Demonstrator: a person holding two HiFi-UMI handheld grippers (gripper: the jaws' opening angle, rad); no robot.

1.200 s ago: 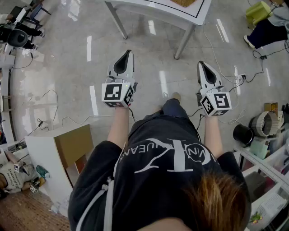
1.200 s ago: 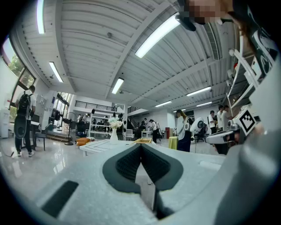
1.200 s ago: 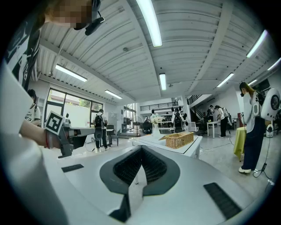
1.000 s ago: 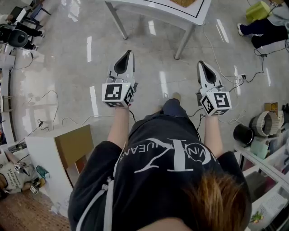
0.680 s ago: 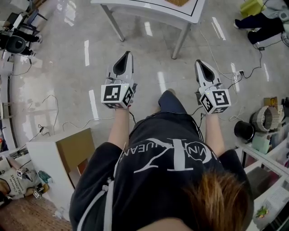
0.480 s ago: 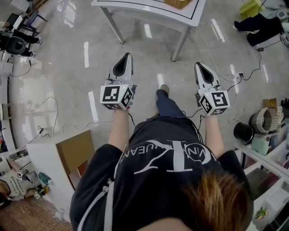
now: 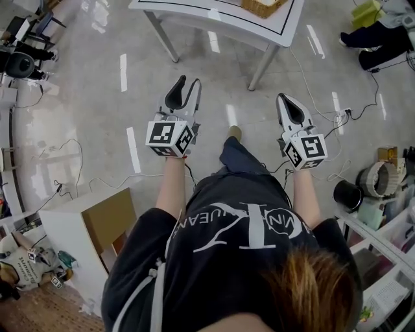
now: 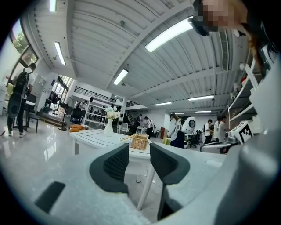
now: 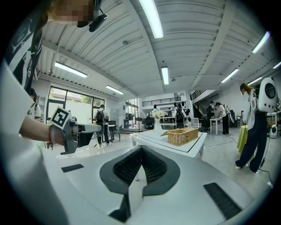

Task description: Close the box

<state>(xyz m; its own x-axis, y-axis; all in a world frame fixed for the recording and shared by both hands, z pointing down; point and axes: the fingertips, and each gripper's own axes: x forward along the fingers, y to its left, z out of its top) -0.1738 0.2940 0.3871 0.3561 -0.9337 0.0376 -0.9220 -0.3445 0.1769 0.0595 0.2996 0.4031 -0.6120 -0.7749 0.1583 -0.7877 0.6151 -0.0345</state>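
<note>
The box to be closed is, as far as I can judge, the light-brown rectangular wicker box [image 9: 183, 136] on the white table with a thin black border line [image 7: 214, 16]. It sits at the far side of the scene, and the head view catches only its near corner. No view shows clearly whether it has a lid or how that lid lies. In the right gripper view the box looks longer than it is deep, with one short end turned towards the person. A white vase of flowers [image 8: 109, 127] stands further back on the same table, left of the box.

Both tools are well apart from the table, over bare floor, and point roughly level towards it. The left gripper [image 7: 188, 83] has just been opening its jaws. They now stand clearly apart with nothing held, and the box shows far off in the gap between them, so this tool is aimed almost straight at it. The right gripper [image 7: 283, 97] has its pads pressed together on nothing, and in its view the box lies right of its pointing line.

The box looks larger from the right gripper, so the right hand seems slightly nearer. The coming move is probably a plain approach forward.
</note>
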